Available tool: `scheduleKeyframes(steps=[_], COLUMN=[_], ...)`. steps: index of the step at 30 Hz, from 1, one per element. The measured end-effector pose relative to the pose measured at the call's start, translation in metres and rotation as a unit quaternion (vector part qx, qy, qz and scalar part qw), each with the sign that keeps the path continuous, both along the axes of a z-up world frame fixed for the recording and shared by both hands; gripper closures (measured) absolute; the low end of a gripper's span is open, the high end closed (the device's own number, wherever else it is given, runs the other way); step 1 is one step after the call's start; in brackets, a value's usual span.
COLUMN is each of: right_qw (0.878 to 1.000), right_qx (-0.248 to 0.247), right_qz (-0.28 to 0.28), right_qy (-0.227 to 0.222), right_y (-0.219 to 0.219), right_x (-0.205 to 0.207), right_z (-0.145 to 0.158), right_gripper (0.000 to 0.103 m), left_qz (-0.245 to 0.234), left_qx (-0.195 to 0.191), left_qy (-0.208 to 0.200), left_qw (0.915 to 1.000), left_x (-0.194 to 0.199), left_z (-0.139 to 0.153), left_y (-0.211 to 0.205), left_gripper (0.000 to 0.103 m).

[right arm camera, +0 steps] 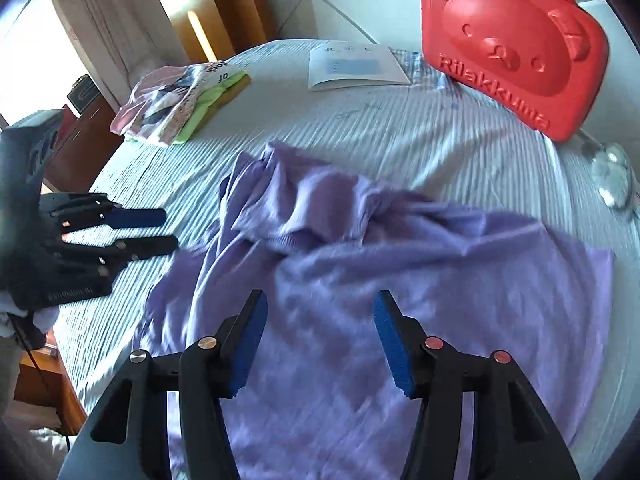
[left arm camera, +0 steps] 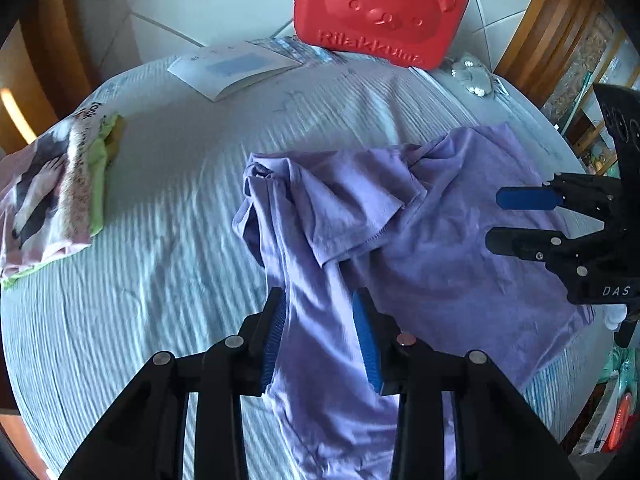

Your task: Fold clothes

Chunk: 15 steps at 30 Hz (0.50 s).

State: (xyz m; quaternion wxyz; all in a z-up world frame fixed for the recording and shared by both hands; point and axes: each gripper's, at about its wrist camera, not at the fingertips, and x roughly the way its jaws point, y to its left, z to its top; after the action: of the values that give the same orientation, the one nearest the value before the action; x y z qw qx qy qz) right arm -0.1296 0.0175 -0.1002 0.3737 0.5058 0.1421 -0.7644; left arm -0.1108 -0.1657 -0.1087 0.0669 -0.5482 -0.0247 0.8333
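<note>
A purple T-shirt [left arm camera: 420, 232] is seen lying rumpled on the table [left arm camera: 180, 200], which is covered in a striped pale-blue cloth. The upper part is bunched and folded over on itself, the lower part spread flatter. The left hand-held gripper [left arm camera: 320, 340] is held with jaws apart; shirt fabric runs between the blue pads [left arm camera: 366, 340] but is not seen clamped. The right hand-held gripper [right arm camera: 318, 344] is spread wide above the shirt body, nothing gripped. A folded stack of clothes [right arm camera: 180, 104] is set well apart at the table edge; a red bear-face case [right arm camera: 516, 48] and a paper booklet [right arm camera: 356, 68] are at the far side.

Fabric is judged light, soft, limp: it will drape and sag, and a single-layer pinch may slip. Hold is best taken at hems, shoulder seams or corners, both layers pinched together. The bunched sleeve area likely needs flattening first.
</note>
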Motion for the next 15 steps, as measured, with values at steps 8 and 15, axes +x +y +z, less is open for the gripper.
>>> scheduleKeyframes(steps=[8,15], right_qw=[0.996,1.000], right_qx=[0.069,-0.007], right_qz=[0.055,0.018], right_qy=[-0.007,0.000], right_y=[-0.051,-0.048], right_x=[-0.039,-0.103], right_z=[-0.049,-0.012], right_gripper=[0.078,0.100], left_qz=[-0.027,0.002], left_qx=[-0.004,0.006], left_qy=[-0.033,0.032], left_qw=[0.9991,0.9995], left_x=[-0.050,-0.098], left_z=[-0.044,-0.001], left_y=[0.008,-0.019], left_gripper=[0.077,0.095])
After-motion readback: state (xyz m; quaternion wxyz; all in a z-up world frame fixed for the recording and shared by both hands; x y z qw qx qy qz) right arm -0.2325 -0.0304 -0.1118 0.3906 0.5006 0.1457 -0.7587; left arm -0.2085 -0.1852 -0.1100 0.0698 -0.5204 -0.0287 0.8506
